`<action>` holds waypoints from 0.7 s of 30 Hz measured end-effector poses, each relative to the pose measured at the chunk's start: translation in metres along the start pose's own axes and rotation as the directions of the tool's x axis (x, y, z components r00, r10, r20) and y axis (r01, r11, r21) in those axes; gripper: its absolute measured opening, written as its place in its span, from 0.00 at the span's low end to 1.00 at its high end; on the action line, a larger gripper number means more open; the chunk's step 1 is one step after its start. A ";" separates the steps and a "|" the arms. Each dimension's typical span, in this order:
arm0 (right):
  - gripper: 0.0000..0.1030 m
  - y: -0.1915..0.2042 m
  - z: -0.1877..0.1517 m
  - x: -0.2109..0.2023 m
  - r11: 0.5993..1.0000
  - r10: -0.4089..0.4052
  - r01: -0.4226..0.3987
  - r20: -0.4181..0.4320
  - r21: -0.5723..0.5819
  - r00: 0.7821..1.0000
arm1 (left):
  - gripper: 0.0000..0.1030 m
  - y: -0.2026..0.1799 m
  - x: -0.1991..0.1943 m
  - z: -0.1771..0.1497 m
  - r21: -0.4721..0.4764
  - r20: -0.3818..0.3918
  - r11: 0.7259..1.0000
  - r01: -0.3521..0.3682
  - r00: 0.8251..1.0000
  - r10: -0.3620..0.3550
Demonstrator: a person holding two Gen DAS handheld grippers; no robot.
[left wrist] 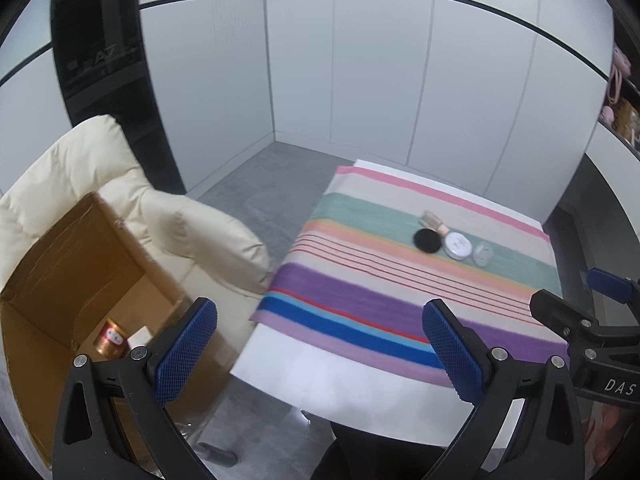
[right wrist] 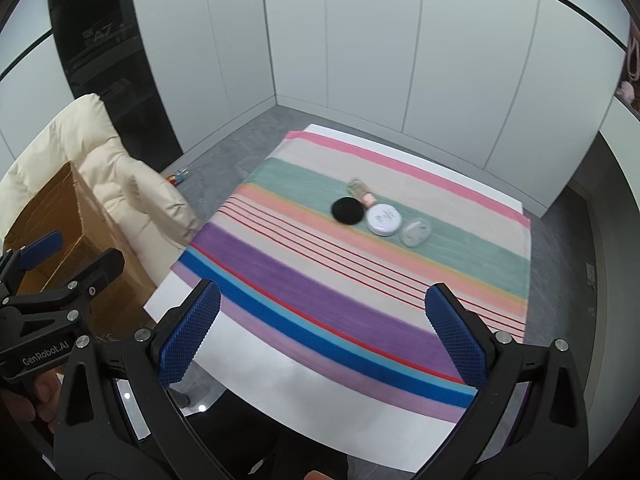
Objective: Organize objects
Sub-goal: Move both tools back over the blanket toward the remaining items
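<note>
Left wrist: cardboard box (left wrist: 80,264) w/ gold can (left wrist: 111,337) inside.

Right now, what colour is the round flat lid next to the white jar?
Black. The round lid shows best in the right wrist view, touching the white jar.

A: What kind of place is this looking like?

B: A staged recording booth rather than a lived-in home. Plain white panel walls (right wrist: 360,48) are boxing in a grey floor (left wrist: 256,184).

A: Any furniture showing?

B: A white tabletop (right wrist: 248,364) is carrying a striped cloth (right wrist: 360,280), a cream padded chair (left wrist: 80,168) is sitting beside it, and a cardboard box (left wrist: 72,256) is resting on the chair.
</note>
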State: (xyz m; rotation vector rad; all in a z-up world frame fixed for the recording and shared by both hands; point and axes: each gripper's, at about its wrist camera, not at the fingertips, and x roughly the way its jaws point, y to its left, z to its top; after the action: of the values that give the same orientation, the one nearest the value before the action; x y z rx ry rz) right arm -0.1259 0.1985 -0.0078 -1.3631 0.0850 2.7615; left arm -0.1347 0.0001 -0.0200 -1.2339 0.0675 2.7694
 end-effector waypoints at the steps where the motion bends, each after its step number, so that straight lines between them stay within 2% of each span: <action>1: 1.00 -0.004 -0.002 -0.001 1.000 -0.005 0.005 -0.002 0.006 1.000 | 1.00 -0.003 0.000 0.000 0.006 0.002 1.000 0.005 1.000 -0.005; 15: 1.00 -0.054 -0.023 -0.015 0.996 -0.068 0.068 -0.007 0.053 0.998 | 1.00 -0.061 0.002 0.002 0.093 0.007 0.993 0.078 0.997 -0.079; 21: 1.00 -0.076 -0.027 -0.018 0.992 -0.086 0.087 -0.015 0.091 0.996 | 1.00 -0.083 0.007 0.000 0.119 -0.021 0.987 0.110 0.994 -0.108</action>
State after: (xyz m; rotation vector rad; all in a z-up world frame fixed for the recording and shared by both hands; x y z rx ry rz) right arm -0.0873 0.2714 -0.0119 -1.3274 0.1473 2.6448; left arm -0.1296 0.0829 -0.0255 -1.1907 0.1599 2.6225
